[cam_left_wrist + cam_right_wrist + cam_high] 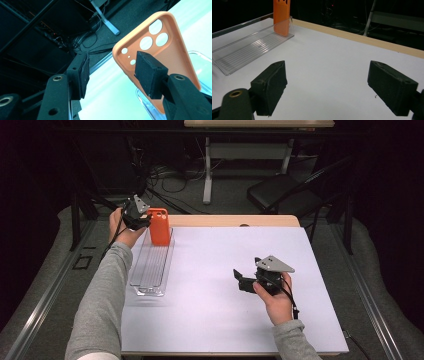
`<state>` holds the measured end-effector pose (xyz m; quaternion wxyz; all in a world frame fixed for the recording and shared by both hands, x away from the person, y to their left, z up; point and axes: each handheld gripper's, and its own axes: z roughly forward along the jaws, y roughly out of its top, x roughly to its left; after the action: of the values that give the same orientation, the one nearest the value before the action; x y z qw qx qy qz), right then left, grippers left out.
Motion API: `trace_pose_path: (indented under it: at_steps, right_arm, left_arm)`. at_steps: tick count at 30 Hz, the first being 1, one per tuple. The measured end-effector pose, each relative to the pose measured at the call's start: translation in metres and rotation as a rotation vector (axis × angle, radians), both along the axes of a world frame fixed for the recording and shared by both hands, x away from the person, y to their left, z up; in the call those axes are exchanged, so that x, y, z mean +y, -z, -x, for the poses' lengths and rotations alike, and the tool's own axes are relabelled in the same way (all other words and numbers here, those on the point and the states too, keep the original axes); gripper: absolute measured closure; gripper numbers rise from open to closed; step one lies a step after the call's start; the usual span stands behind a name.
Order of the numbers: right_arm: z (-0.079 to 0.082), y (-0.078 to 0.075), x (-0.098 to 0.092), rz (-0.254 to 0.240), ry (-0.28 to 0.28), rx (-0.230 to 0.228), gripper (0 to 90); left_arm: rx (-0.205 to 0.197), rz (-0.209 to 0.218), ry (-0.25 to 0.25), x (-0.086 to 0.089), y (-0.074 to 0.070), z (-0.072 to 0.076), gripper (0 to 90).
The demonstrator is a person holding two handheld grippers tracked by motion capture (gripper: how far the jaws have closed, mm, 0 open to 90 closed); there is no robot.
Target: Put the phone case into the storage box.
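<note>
An orange phone case (159, 226) stands upright at the far end of a clear plastic tray (150, 270) on the left of the white table. My left gripper (144, 221) hovers just left of the case's top. In the left gripper view the jaws of my left gripper (113, 75) stand apart with bare table between them. The case (160, 47) shows its inner face and camera holes behind the right pad (150, 75); I cannot tell whether that pad touches it. My right gripper (240, 280) rests open over the table's middle right, and nothing lies between the jaws of my right gripper (327, 87).
The tray (249, 50) runs lengthwise toward me along the table's left side. A wooden strip (235, 220) marks the table's far edge. Beyond it are a black chair (280, 190), a desk leg (207, 170) and floor cables (165, 172).
</note>
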<state>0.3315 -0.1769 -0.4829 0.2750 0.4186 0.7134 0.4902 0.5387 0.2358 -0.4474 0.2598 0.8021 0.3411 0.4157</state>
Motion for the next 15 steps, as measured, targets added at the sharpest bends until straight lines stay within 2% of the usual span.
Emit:
trace_pose_path:
  at_steps: [2, 7, 12, 15]
  right_arm:
    - [0.0, 0.0, 0.0, 0.0, 0.0, 0.0, 15.3]
    - [0.001, -0.001, 0.0, -0.002, 0.0, 0.002, 15.2]
    - [0.001, -0.002, 0.001, -0.001, -0.003, -0.001, 15.2]
    - [0.001, -0.002, 0.001, -0.003, -0.003, 0.003, 15.2]
  left_arm:
    - [0.012, 0.012, -0.004, 0.0, -0.002, 0.002, 44.0]
    - [0.012, 0.039, -0.011, 0.001, -0.008, 0.007, 44.0]
    - [0.015, 0.098, -0.026, 0.006, -0.014, 0.013, 42.9]
    - [0.028, 0.1, -0.033, 0.006, -0.016, 0.016, 42.0]
